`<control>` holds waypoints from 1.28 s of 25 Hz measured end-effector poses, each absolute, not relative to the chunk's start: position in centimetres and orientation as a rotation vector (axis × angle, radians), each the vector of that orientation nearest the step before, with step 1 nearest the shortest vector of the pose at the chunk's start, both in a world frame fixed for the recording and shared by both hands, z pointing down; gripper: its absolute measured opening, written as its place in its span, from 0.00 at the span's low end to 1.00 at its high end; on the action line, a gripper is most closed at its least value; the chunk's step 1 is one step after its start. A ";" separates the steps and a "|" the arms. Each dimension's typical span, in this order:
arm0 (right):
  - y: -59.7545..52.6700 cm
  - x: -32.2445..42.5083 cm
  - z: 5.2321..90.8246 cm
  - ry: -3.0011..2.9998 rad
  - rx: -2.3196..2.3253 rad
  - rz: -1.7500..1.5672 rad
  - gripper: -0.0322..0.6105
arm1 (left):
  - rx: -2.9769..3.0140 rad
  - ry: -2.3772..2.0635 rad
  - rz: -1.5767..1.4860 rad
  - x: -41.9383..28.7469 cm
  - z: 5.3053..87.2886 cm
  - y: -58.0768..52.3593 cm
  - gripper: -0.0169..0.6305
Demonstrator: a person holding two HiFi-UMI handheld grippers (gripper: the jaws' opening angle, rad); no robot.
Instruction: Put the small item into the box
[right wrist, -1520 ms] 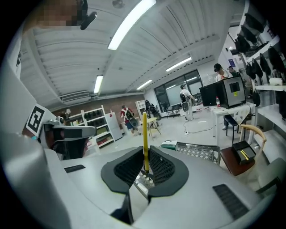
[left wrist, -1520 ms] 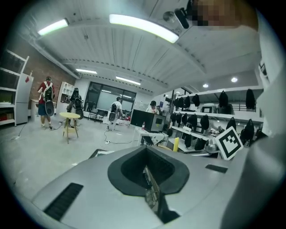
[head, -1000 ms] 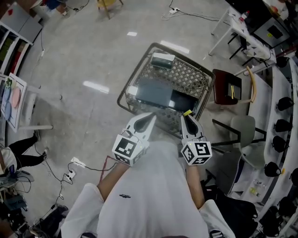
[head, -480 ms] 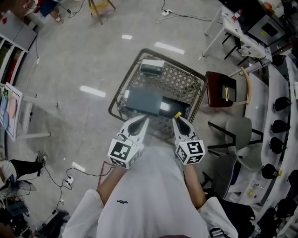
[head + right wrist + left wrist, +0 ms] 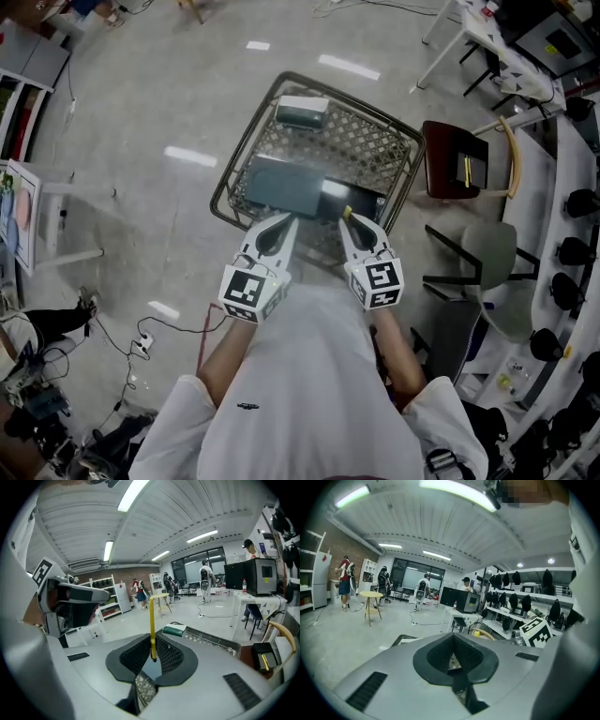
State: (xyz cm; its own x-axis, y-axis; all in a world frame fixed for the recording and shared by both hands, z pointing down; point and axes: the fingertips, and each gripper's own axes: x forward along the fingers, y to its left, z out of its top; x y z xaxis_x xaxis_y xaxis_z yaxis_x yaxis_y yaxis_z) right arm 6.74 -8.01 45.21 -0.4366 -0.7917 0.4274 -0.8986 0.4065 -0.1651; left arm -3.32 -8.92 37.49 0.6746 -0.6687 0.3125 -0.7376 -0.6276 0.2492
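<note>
One thin yellow stick (image 5: 152, 620) was pinched above a wire basket (image 5: 247, 141) on the floor.
At left, the left hand-held gripper (image 5: 284, 223) had its jaws pressed together with nothing between them, its tip over the near edge of the dark box (image 5: 286, 185) lying in the basket. A smaller white-and-green box (image 5: 300, 110) sat at the basket's far end. Further right, the right hand-held gripper (image 5: 348, 218) clamped the stick by its lower end. The stick stood upright out of the jaws, just over the dark box's near right corner and not yet inside it. Farthest right stood a dark red chair (image 5: 456, 169).
</note>
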 end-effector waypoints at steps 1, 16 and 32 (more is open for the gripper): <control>-8.0 6.7 46.0 -2.381 1.462 0.552 0.11 | 2.530 -1.116 0.289 -3.3 38.1 -9.0 0.03; -12.1 6.5 62.0 -2.175 1.243 0.643 0.11 | 2.437 -1.068 0.401 -2.6 47.3 -11.3 0.03; -12.1 7.9 74.2 -1.896 0.967 0.752 0.11 | 2.401 -1.056 0.439 -1.9 53.6 -12.5 0.03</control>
